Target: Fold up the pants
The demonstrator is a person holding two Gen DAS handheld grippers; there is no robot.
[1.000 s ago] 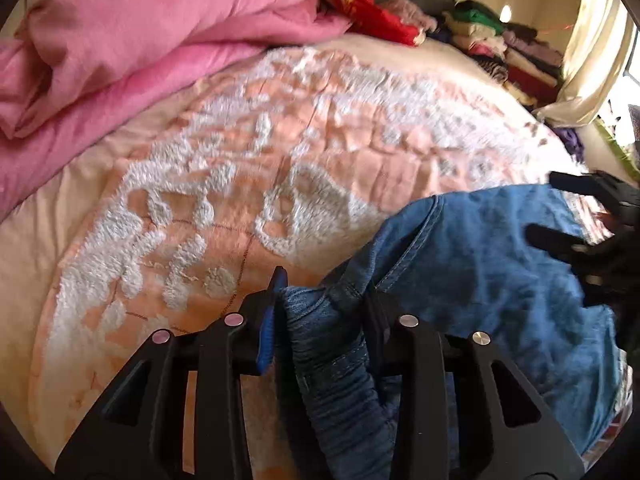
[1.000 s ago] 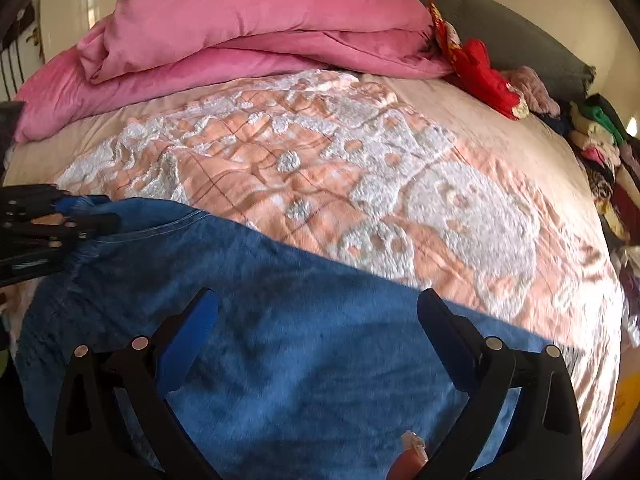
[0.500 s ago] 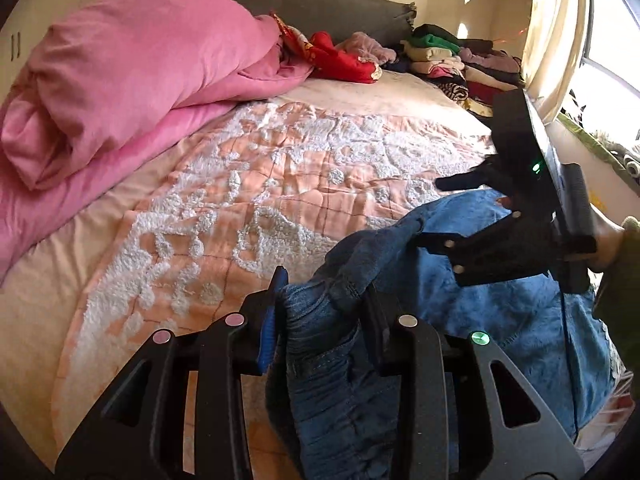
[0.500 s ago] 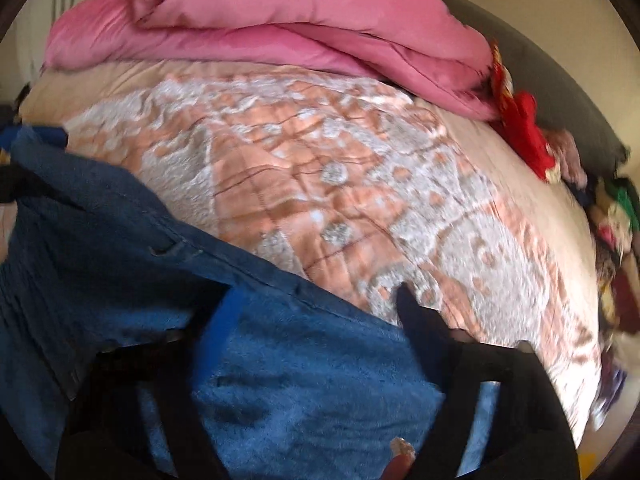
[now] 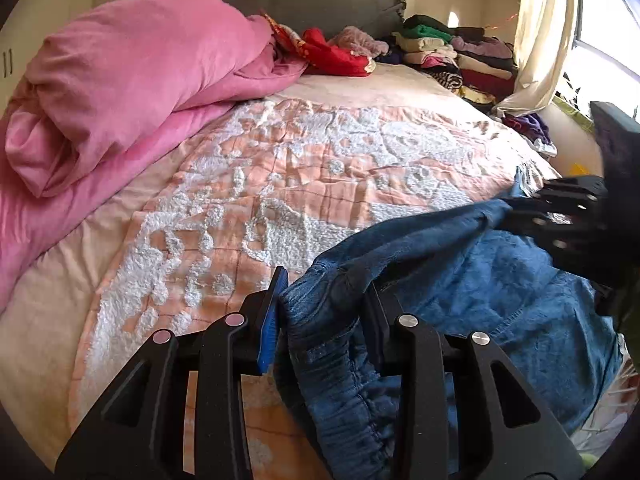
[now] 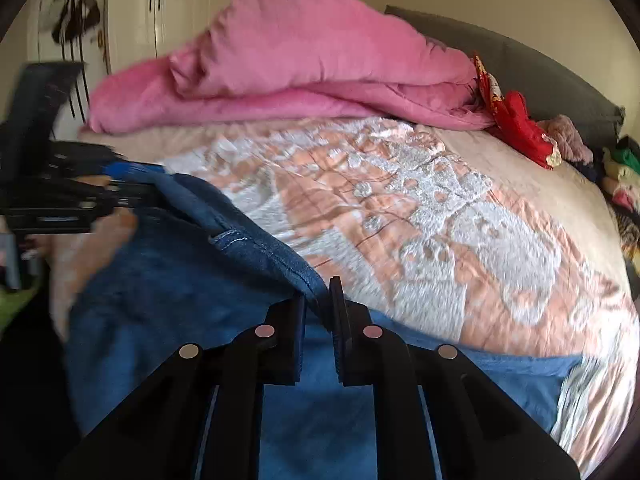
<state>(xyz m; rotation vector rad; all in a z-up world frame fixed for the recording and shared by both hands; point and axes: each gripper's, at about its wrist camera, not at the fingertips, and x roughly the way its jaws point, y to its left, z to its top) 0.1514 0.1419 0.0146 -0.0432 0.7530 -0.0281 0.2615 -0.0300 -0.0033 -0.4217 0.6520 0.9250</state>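
Blue denim pants (image 5: 500, 292) hang lifted over the near edge of the bed. My left gripper (image 5: 320, 304) is shut on the bunched elastic waistband (image 5: 332, 344) at one corner. My right gripper (image 6: 318, 304) is shut on the waistband's top edge (image 6: 272, 256) at the other side. The right gripper also shows at the right of the left wrist view (image 5: 568, 216), and the left gripper at the left of the right wrist view (image 6: 80, 196). The waistband is stretched between them, and the legs (image 6: 320, 420) hang below.
The bed has a peach and white quilt (image 5: 320, 184). A rolled pink duvet (image 5: 132, 80) lies at the far left. Red fabric (image 5: 336, 52) and stacks of folded clothes (image 5: 452, 56) sit by the grey headboard. A curtain (image 5: 540, 36) and window are at right.
My right gripper closed on the waistband edge, having been open over the denim. Both grippers rose, lifting the pants off the quilt; the left grip stayed the same.
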